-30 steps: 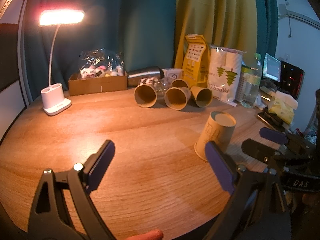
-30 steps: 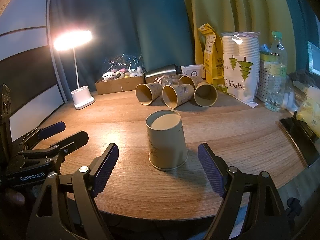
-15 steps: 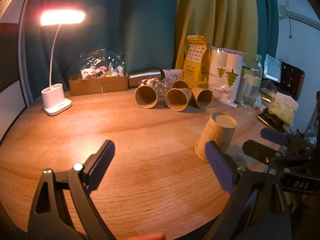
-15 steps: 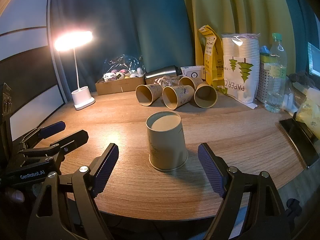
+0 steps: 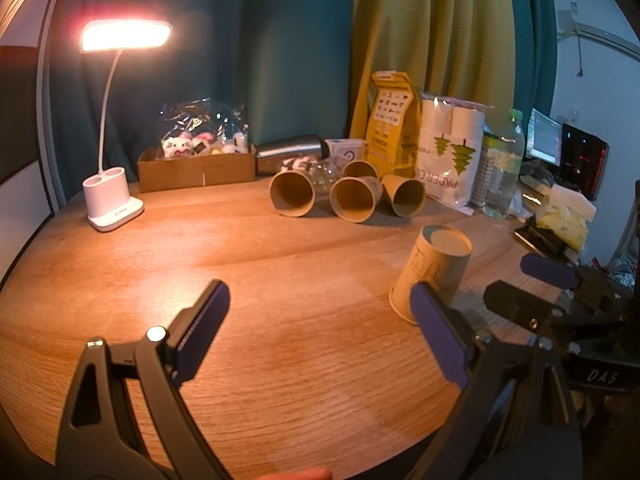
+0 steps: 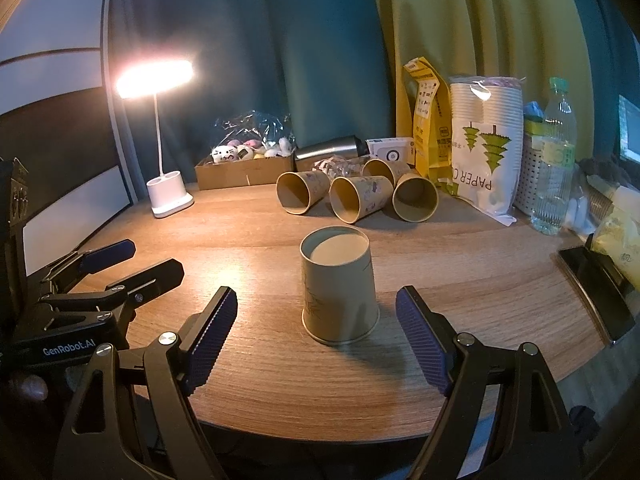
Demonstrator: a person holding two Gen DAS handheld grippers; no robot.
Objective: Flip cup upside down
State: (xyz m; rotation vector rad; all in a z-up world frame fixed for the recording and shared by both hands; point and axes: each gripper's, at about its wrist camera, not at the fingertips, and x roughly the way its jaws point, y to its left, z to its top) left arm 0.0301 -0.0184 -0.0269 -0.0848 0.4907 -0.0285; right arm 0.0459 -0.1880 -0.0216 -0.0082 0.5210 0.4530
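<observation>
A tan paper cup (image 6: 338, 288) stands upside down on the wooden table (image 6: 460, 280), mouth on the wood and base up. My right gripper (image 6: 316, 320) is open and empty, its pads short of the cup on either side. The cup also shows in the left wrist view (image 5: 434, 270), to the right. My left gripper (image 5: 320, 312) is open and empty over bare wood, left of the cup. It shows at the left edge of the right wrist view (image 6: 132, 264). The right gripper shows at the right edge of the left wrist view (image 5: 524, 284).
Several tan paper cups (image 6: 354, 200) lie on their sides at the back of the table. Behind them are a cardboard box (image 6: 244, 170), a steel flask (image 6: 330, 150), a paper cup sleeve bag (image 6: 486, 148) and a water bottle (image 6: 554, 164). A lit desk lamp (image 6: 166, 196) stands back left. A dark phone (image 6: 596, 288) lies at the right edge.
Almost nothing has changed. Both views have shifted very slightly; the cup stays upside down in place and both grippers stay open.
</observation>
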